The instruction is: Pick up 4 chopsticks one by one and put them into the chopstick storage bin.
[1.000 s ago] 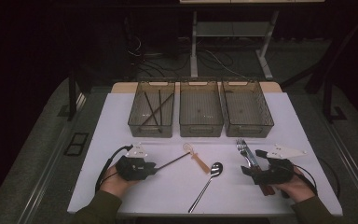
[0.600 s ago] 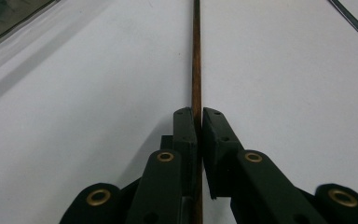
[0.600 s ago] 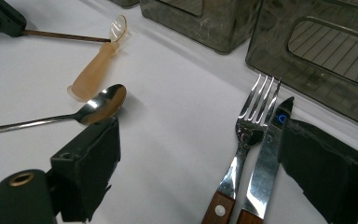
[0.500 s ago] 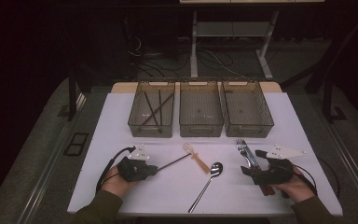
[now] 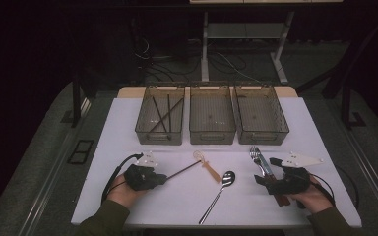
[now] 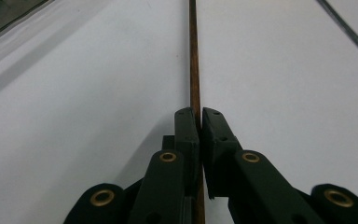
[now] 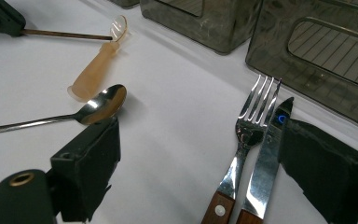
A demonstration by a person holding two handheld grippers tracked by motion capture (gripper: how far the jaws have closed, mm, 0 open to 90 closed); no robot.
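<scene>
On the white counter (image 5: 128, 132) the left tool (image 6: 200, 122) has just closed on a thin dark-brown wooden chopstick (image 6: 194, 70); the right tool (image 7: 200, 154) stands open; no writing is readable.

The chopstick (image 6: 194, 65) is running off the top edge of the left gripper view, and its near end is disappearing under the left gripper (image 6: 200, 116). In the high view that gripper's black body is covering the jaws, and the hand (image 5: 123, 189) behind it is staying mostly hidden.

In the right gripper view, the bottom edge is cutting off the wooden handles of the fork (image 7: 249, 135) and knife (image 7: 268, 158). The left edge is cutting off the metal spoon's (image 7: 91, 112) handle. The top edge is cropping the smoked plastic bins (image 7: 307, 51), hiding their insides.

In the high view, the sticks (image 5: 162, 115) in the left bin are looking too small to count surely.
</scene>
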